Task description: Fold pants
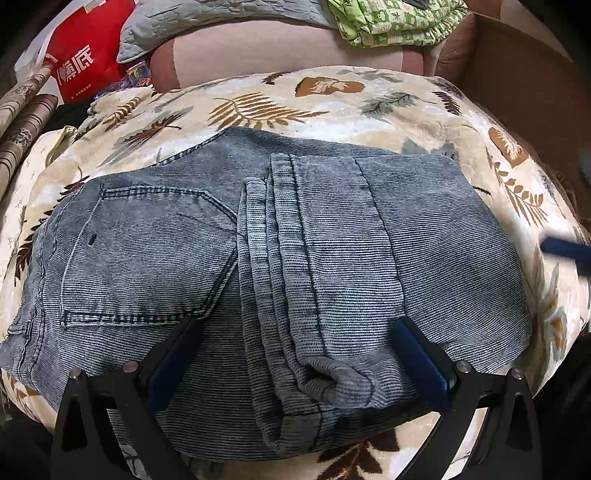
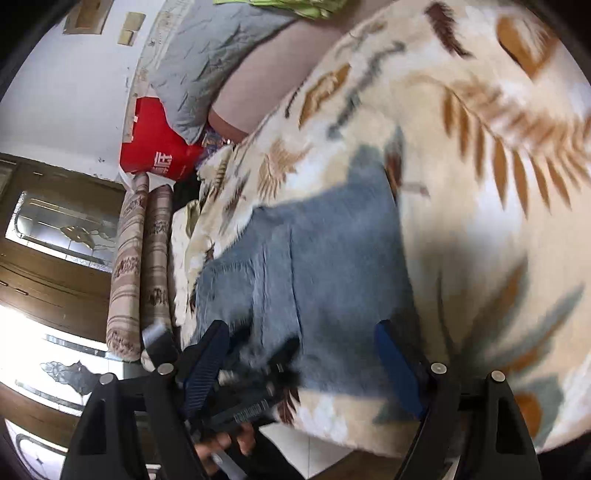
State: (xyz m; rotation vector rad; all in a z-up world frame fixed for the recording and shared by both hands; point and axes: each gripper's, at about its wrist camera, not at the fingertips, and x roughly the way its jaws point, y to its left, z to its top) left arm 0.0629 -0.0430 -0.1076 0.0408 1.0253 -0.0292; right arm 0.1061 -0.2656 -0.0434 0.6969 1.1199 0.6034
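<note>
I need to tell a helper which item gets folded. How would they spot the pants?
Find the cream blanket with brown leaf prints. The pants lie folded in its middle: faded blue-grey ribbed denim with a stitched back pocket, unlike the green patterned cloth behind.

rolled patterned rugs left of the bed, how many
2: both rolled rugs stand side by side left of the leaf-print blanket, one outer, one against the bed. Others may be hidden.

Leaf-print blanket (image 1: 332,96) over bed, folded grey pants (image 1: 258,258) on it
</note>
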